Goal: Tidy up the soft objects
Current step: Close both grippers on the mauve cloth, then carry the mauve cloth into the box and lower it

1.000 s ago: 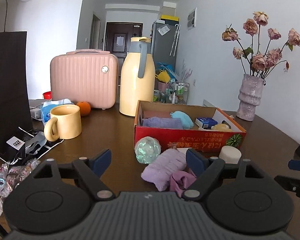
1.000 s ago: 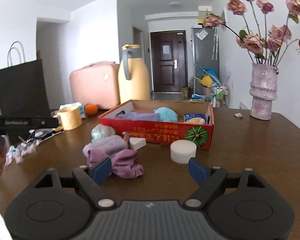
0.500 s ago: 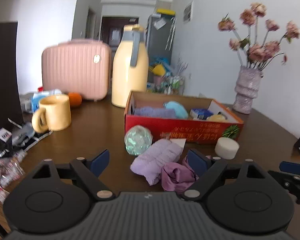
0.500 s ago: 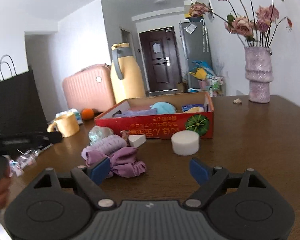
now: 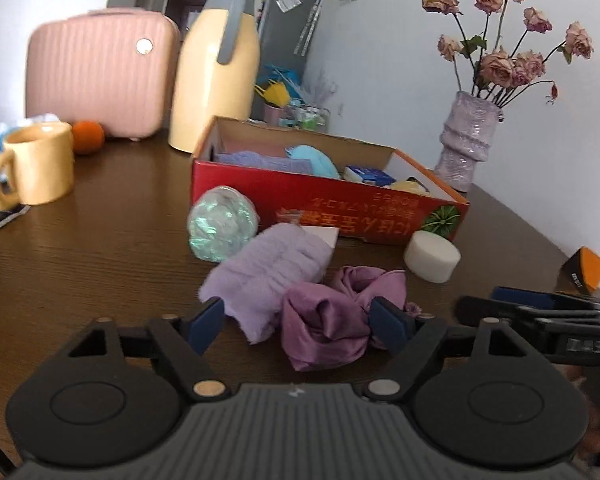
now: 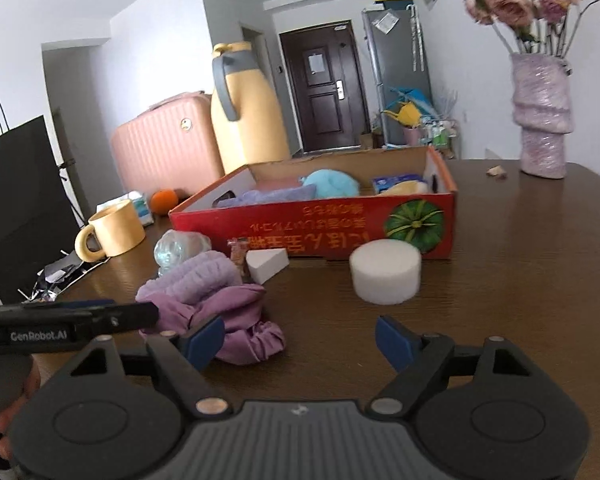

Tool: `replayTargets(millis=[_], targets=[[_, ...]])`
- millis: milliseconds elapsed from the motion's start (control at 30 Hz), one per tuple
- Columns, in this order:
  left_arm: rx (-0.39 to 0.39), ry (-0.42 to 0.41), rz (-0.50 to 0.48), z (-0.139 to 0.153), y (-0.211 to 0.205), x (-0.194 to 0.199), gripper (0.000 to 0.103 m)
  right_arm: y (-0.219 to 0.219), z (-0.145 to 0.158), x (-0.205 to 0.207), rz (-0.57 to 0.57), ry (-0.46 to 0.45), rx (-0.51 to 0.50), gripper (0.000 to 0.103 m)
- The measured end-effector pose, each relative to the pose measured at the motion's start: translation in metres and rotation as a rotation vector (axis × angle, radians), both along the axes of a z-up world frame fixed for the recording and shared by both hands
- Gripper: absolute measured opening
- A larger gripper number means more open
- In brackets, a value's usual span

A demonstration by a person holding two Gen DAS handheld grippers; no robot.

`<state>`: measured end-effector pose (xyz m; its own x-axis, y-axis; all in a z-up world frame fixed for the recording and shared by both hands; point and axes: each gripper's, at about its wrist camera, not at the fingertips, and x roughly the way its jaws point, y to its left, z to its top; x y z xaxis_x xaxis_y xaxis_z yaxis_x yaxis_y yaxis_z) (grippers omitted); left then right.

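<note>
A purple satin scrunchie (image 5: 332, 316) and a lilac fluffy cloth (image 5: 268, 272) lie on the brown table in front of a red cardboard box (image 5: 340, 208) that holds several soft items. My left gripper (image 5: 300, 322) is open, its fingers either side of the scrunchie's near edge. My right gripper (image 6: 300, 340) is open and empty over bare table, the scrunchie (image 6: 240, 320) at its left finger. A white round sponge (image 6: 385, 276), a white wedge sponge (image 6: 266, 264) and a shiny teal ball (image 5: 222, 228) lie near the box (image 6: 320, 224).
A yellow mug (image 5: 32, 168), orange (image 5: 87, 136), pink case (image 5: 96, 76) and yellow thermos (image 5: 214, 76) stand behind and left. A vase of dried roses (image 5: 468, 148) stands at the right. A black bag (image 6: 16, 208) stands at the far left.
My left gripper has moved forward and down to the scrunchie, which now lies between its fingers. My right gripper has moved closer to the box and the white round sponge.
</note>
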<state>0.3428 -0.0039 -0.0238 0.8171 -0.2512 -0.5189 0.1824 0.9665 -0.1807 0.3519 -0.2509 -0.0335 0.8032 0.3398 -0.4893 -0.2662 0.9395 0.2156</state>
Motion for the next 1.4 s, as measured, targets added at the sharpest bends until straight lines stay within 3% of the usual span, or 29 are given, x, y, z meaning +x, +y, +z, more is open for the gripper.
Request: replayTargets(millis=[200,367,533,600,667,767,867,1033,1400], targets=[[-0.050,0.026,-0.008,-0.004,0.010,0.011,0.076,0.013,-0.011,0.033,0.076,0.067,0.117,0.079],[-0.108,0.077,-0.019,-0.003,0.021,0.016,0.047,0.026,-0.023,0.054,0.121,0.112,0.159,0.071],[-0.141,0.109,-0.074,-0.013,0.008,0.022,0.034,0.025,-0.031,0.070,0.145,0.173,0.248,0.061],[-0.130,0.100,-0.071,-0.013,0.006,0.021,0.028,0.026,-0.031,0.068,0.162,0.179,0.263,0.044],[-0.127,0.106,-0.071,-0.013,0.005,0.019,0.021,0.025,-0.030,0.065,0.189,0.188,0.281,0.035],[-0.135,0.101,-0.071,-0.011,0.003,0.008,0.019,0.034,-0.018,0.053,0.200,0.189,0.227,0.023],[-0.169,0.106,-0.079,-0.009,0.005,-0.010,0.018,0.042,0.001,0.021,0.208,0.100,0.139,0.005],[-0.159,0.113,-0.130,-0.005,-0.006,-0.037,0.017,0.036,0.004,-0.032,0.164,0.051,0.032,0.003],[-0.138,0.066,-0.204,0.010,-0.032,-0.074,0.016,0.003,0.015,-0.072,0.084,0.024,0.114,0.003]])
